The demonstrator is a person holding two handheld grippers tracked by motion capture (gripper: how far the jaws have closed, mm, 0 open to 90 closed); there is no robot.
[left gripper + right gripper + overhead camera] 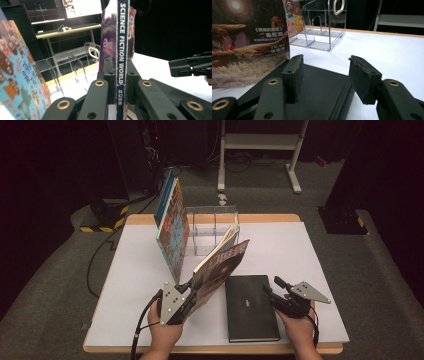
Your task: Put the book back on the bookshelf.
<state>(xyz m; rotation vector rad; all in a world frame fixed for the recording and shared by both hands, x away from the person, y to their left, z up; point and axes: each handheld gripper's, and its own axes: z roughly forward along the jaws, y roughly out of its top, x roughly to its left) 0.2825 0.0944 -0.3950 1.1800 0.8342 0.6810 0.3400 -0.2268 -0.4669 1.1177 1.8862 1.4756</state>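
A magazine (220, 262) with "SCIENCE FICTION WORLD" on its spine (122, 50) stands tilted up off the white table (300, 250). My left gripper (192, 289) is shut on its lower spine, one pad on each side (121, 75). To its right a black book (250, 307) lies flat near the table's front edge. My right gripper (271, 286) is at that book's right edge, open; its jaws straddle the cover (324, 72) with a wide gap and touch nothing. The black book (322, 100) lies just under the pads.
A colourful book (172, 227) stands leaning at the left of a clear acrylic rack (212, 227) at the table's back. The rack (322, 25) has several empty slots. In the left gripper view the colourful book (20, 75) is close on the left.
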